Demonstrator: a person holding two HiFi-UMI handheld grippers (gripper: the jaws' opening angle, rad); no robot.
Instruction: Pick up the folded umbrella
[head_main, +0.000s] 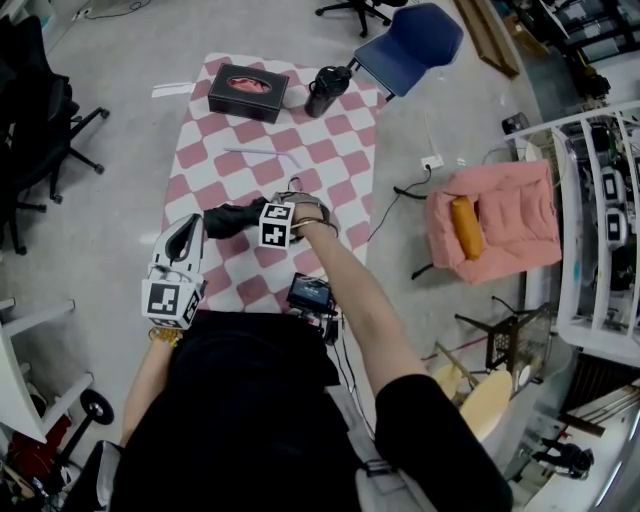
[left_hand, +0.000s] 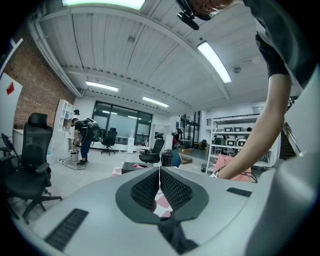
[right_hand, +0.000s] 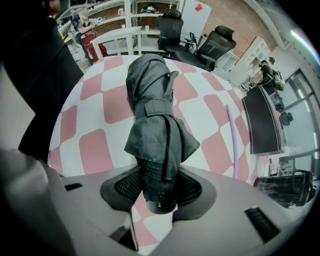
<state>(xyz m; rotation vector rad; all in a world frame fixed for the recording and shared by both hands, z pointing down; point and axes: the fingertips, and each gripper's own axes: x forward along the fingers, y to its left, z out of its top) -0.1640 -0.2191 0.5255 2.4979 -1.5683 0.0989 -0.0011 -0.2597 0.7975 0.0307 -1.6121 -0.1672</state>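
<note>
The right gripper (right_hand: 159, 192) pointed straight down at the table, with its jaws part-way closed around one end of the folded umbrella (right_hand: 152, 125). Both ribbed pads (right_hand: 129, 187) appeared to touch the dark fabric, so the gripper looked to have hold of the umbrella, though perhaps not yet firmly. The umbrella lay flat on the pink-and-white checked tablecloth (head_main: 330, 150), near the edge closest to the person, with its strapped body stretching away from the jaws.

To do this step well, the squeeze probably needed to go on until the pads bit past the loose folds onto the hard core beneath. A hold on cloth alone could slip or let the canopy unfurl. Because the grip sat at one end, the long free part would likely droop on the lift, so a slow, straight rise seemed wise.

In the head view the right forearm (head_main: 345, 290) reached forward over the table, with the wrist bent so the tool stood upright above the umbrella. The left gripper (left_hand: 160, 187) was held nearly level beside the table's near corner. Its jaws were pressed together with nothing between them, well clear of the work. A black tissue box (head_main: 248, 90) and a dark flask (head_main: 326, 90) stood at the far end.
</note>
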